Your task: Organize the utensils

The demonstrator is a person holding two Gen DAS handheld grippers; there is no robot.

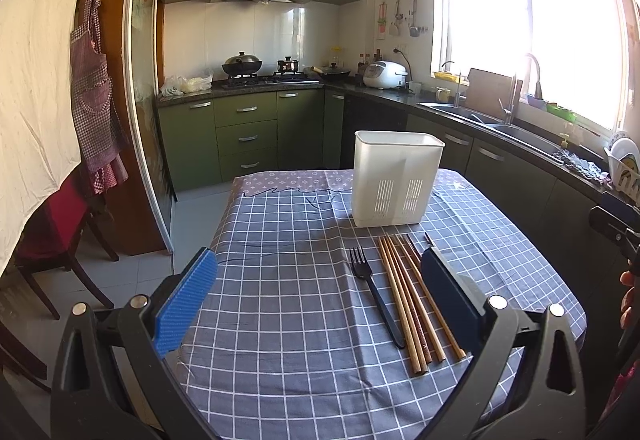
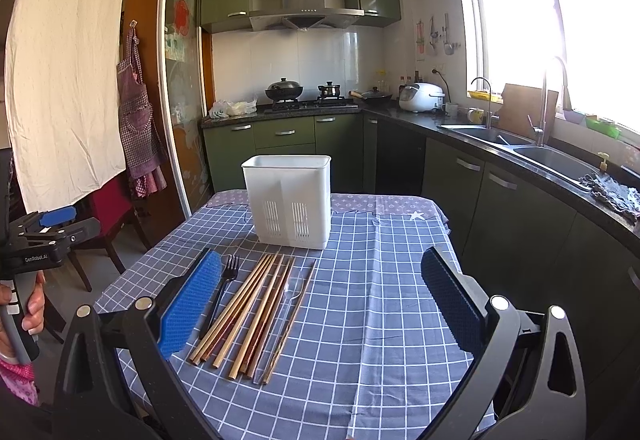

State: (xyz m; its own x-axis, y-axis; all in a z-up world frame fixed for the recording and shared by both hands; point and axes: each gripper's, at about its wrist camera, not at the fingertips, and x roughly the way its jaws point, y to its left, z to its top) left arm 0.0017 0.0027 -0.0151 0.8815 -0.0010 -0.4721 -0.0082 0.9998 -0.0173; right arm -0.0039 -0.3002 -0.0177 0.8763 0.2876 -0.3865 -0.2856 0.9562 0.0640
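A white slotted utensil holder (image 1: 396,179) (image 2: 290,197) stands upright near the table's far edge. In front of it lie a black plastic fork (image 1: 374,292) (image 2: 220,290), several wooden chopsticks (image 1: 408,296) (image 2: 252,316) and a clear plastic spoon (image 2: 286,304), side by side on the blue checked tablecloth (image 1: 288,304) (image 2: 380,320). My left gripper (image 1: 320,288) is open and empty above the table, left of the utensils. My right gripper (image 2: 320,296) is open and empty, with the utensils near its left finger.
The left gripper also shows at the left edge of the right wrist view (image 2: 48,236). A red-cushioned chair (image 1: 60,236) stands left of the table. Green cabinets, a stove (image 1: 260,77) and a sink (image 1: 480,119) line the walls behind.
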